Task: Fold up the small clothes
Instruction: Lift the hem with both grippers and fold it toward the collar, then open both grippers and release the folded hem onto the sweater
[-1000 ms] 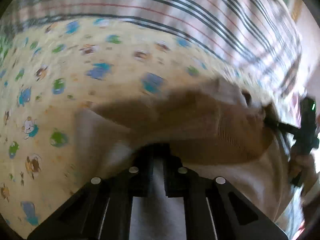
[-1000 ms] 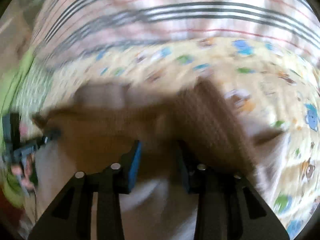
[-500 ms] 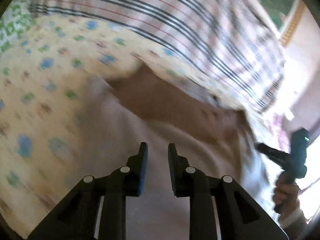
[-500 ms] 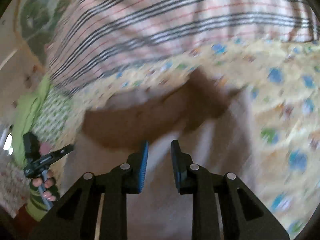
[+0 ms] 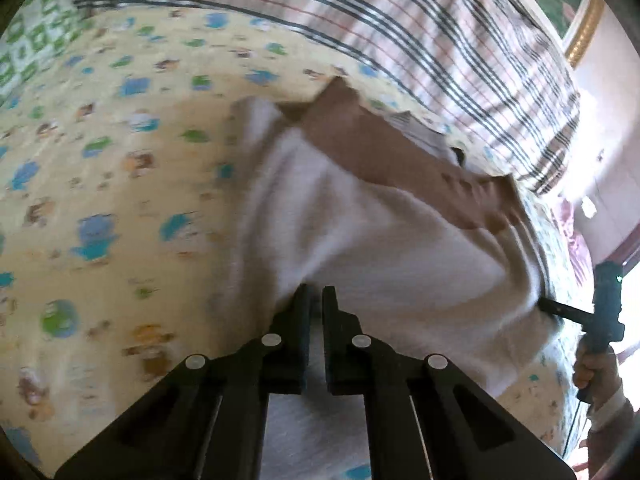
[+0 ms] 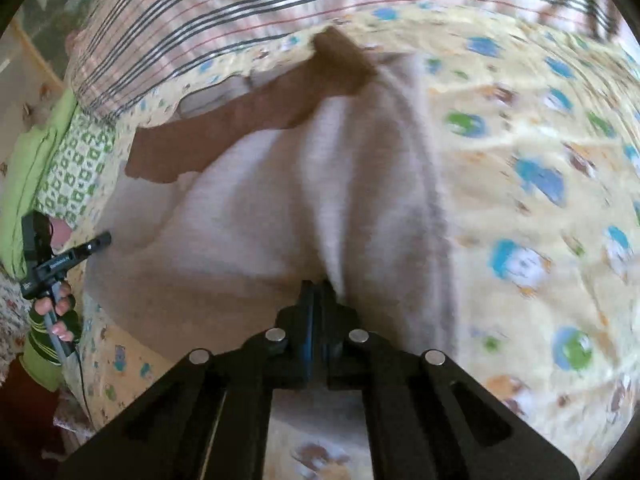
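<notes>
Left wrist view: small cream knit garment with brown trim [image 5: 380,248] spread on yellow cartoon-print sheet [image 5: 120,184], unfolded. Left gripper [image 5: 315,300] pinched on near hem; right gripper [image 6: 319,294] likewise clamped on cream fabric. Folding barely begun.

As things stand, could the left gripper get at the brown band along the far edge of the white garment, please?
Probably not right away. The left gripper is shut on the near hem of the white garment, and the brown band lies across the cloth at its far edge. Nothing blocks the path, but it would have to let go first.
</notes>
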`<control>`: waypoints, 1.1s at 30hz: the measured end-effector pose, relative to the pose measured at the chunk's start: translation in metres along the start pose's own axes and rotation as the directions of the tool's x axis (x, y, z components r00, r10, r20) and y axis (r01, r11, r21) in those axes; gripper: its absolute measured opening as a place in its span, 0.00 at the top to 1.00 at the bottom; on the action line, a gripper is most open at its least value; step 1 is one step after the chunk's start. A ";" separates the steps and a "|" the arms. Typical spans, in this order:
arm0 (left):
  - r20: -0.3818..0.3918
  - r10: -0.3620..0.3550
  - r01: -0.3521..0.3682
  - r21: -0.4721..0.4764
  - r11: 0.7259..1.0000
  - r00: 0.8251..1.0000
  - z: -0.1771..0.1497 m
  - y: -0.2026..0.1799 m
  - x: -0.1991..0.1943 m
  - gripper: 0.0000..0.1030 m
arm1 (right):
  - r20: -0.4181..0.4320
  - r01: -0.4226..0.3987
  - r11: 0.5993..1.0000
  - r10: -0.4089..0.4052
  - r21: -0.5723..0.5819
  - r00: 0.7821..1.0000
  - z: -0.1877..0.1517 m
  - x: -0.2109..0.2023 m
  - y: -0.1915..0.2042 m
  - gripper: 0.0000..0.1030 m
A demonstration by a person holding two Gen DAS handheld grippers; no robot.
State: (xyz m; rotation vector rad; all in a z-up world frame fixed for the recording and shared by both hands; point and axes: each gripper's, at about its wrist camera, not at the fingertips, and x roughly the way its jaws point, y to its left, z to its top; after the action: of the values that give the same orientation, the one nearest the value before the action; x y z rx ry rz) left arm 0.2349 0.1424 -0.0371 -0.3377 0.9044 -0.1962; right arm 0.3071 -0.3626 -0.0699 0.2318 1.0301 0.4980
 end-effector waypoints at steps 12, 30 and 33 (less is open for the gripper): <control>0.039 -0.040 0.047 -0.190 0.981 0.998 -0.056 -0.023 -0.056 0.62 | 0.077 -0.095 0.995 0.094 0.014 0.993 -0.014 -0.036 0.049 0.91; 0.122 -0.070 0.123 -0.511 0.851 0.990 -0.085 -0.008 -0.021 0.43 | 0.087 -0.169 0.985 0.165 0.045 0.983 -0.036 -0.038 0.072 0.57; 0.146 -0.035 0.107 -0.514 0.851 0.989 -0.071 -0.003 -0.017 0.46 | 0.088 -0.171 0.984 0.166 0.049 0.982 -0.033 -0.037 0.072 0.57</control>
State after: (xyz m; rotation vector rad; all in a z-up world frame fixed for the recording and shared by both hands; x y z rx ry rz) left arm 0.1679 0.1305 -0.0648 -0.8840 0.8033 0.0109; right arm 0.2424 -0.3201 -0.0293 0.3894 0.9481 0.6076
